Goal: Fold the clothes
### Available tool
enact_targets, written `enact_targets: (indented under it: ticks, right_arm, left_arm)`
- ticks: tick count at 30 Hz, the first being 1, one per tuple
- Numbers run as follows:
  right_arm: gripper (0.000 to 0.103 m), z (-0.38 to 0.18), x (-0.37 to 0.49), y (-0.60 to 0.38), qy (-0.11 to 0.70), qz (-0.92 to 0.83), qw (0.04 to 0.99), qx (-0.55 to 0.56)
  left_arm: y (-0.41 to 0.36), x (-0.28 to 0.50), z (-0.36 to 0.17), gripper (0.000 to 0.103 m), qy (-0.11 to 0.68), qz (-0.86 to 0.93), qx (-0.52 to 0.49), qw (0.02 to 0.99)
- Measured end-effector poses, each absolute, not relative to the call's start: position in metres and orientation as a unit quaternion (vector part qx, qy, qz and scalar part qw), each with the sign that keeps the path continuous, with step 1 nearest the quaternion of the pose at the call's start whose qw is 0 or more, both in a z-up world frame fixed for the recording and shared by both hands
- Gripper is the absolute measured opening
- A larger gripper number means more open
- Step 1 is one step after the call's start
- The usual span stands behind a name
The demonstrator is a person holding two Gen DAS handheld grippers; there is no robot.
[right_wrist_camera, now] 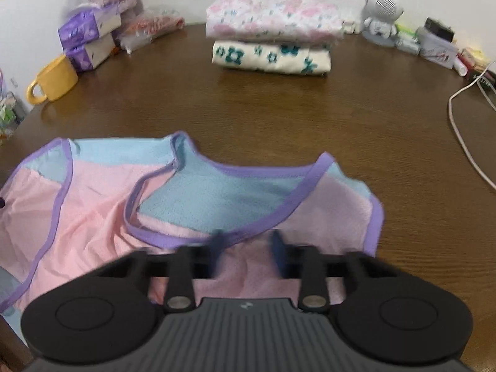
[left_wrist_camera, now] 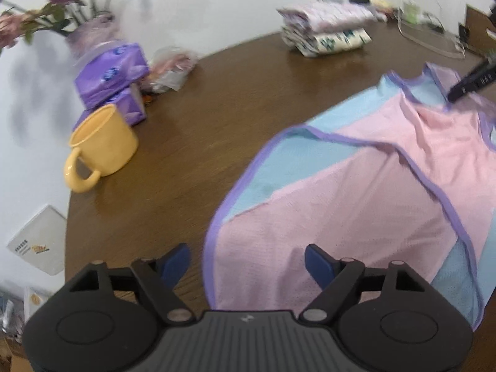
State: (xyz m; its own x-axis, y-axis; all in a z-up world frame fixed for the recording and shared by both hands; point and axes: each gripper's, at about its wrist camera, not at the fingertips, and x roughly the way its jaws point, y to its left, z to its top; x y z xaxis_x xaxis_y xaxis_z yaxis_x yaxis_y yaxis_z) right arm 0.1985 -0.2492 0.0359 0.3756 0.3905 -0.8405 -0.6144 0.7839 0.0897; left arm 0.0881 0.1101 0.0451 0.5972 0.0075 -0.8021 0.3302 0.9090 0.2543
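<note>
Two handheld grippers work over a pink and blue vest [left_wrist_camera: 356, 192] with purple trim, which lies spread on a round brown wooden table [left_wrist_camera: 192, 167]. Every place below is given relative to this vest.

From the left wrist view, the left gripper [left_wrist_camera: 246, 263] hovers at the vest's bottom hem, jaws standing wide apart. One blue finger sits over bare wood just off the hem's corner; the other sits over the pink cloth. Neither pad presses on the fabric, so nothing is held.

From the right wrist view, the right gripper [right_wrist_camera: 246, 248] sits at the opposite end of the vest, at the neckline. Its jaws are narrow, with a small gap, and its blue fingers [right_wrist_camera: 279, 248] are blurred. Pink cloth and the purple neck trim lie between and under them; whether the pads actually pinch the fabric cannot be told.

Beyond the vest's neck end, well apart from it, stands a stack of folded clothes [right_wrist_camera: 272, 34]. Off to the vest's left side, also well apart, are a yellow mug [left_wrist_camera: 99, 148] and purple tissue packs [left_wrist_camera: 111, 77].
</note>
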Motion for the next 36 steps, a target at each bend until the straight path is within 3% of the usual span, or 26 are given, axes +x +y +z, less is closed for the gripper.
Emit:
enact_targets:
  ticks: [3,12,16,19,21,22,23,24,36]
  right_arm:
    - [0.002,0.036,0.198,-0.249,0.467,0.304,0.821,-0.127]
    - [0.0,0.034,0.219,-0.277,0.47,0.269,0.834,-0.107]
    - [0.013,0.038,0.221,-0.279,0.485,0.304,0.818,-0.053]
    - [0.047,0.039,0.209,-0.261,0.485,0.326,0.806,-0.09]
    - [0.042,0.036,0.202,-0.248,0.479,0.326,0.805,-0.129]
    - [0.033,0.035,0.2,-0.244,0.474,0.324,0.806,-0.146]
    - [0.014,0.035,0.199,-0.242,0.471,0.324,0.806,-0.154]
    - [0.004,0.036,0.2,-0.241,0.472,0.323,0.806,-0.154]
    - [0.001,0.037,0.227,-0.279,0.475,0.26,0.828,-0.143]
  left_arm:
    - [0.11,0.092,0.04,0.07,0.449,-0.095,0.188,0.868]
    - [0.121,0.094,0.037,0.074,0.453,-0.107,0.179,0.867]
    - [0.125,0.095,0.038,0.077,0.454,-0.102,0.173,0.868]
    - [0.124,0.097,0.039,0.08,0.456,-0.102,0.179,0.866]
    - [0.123,0.098,0.039,0.081,0.457,-0.103,0.186,0.864]
    - [0.124,0.098,0.039,0.081,0.457,-0.104,0.186,0.863]
    - [0.124,0.099,0.038,0.081,0.458,-0.106,0.186,0.863]
    - [0.125,0.099,0.038,0.081,0.458,-0.107,0.184,0.863]
    - [0.13,0.098,0.037,0.081,0.455,-0.108,0.171,0.867]
